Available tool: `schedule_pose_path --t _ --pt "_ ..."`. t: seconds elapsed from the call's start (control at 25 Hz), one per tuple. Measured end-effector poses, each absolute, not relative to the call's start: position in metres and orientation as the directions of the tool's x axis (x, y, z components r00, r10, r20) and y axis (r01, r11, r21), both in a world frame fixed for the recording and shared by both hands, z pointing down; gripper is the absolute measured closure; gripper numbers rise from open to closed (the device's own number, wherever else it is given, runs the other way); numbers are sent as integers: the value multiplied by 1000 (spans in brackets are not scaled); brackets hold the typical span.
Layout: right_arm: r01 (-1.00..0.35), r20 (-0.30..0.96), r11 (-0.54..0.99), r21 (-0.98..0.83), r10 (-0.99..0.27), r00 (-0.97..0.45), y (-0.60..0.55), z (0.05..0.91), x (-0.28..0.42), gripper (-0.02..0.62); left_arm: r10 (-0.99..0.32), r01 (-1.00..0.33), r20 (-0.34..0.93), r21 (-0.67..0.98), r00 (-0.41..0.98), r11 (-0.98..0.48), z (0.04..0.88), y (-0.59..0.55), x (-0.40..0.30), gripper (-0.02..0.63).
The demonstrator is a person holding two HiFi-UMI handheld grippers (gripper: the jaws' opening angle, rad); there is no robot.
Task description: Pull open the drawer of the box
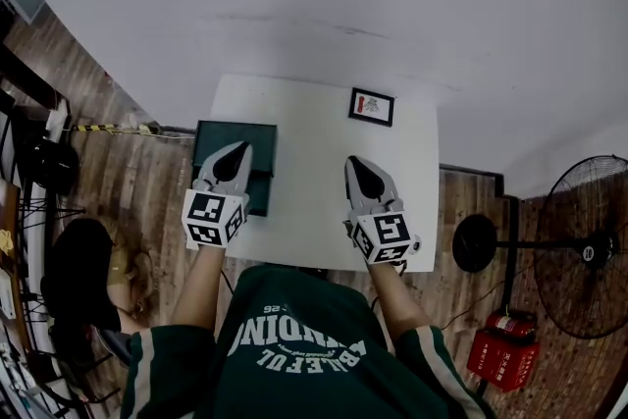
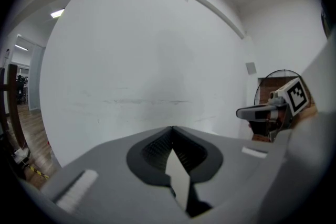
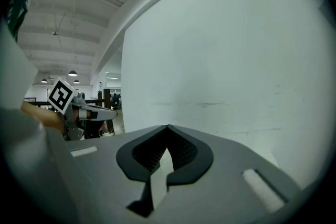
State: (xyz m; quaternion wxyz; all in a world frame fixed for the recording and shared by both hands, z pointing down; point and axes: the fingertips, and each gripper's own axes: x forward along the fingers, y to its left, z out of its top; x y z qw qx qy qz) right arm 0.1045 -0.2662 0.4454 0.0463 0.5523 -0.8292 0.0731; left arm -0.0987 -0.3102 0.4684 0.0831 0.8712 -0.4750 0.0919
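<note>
In the head view a dark green box stands on the left part of a white table; I cannot make out its drawer front. My left gripper hovers over the box and hides part of it, jaws shut on nothing. My right gripper hangs over the table's middle right, also shut and empty. Both gripper views look level at a bare white wall. In the left gripper view my left gripper has its tips meeting, with the right gripper beside it. In the right gripper view my right gripper is equally closed, and the left gripper shows.
A small black-framed picture lies at the table's back right. On the wooden floor stand a black fan, a round black base and a red container on the right. Dark equipment is on the left.
</note>
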Motion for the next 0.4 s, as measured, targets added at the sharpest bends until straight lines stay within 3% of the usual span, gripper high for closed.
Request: schedule_pose_path --t 0.4 --pt "-922 167 380 -75 -907 -387 -265 451 105 594 -807 -846 268 71 527 -529 484 -308 -100 554"
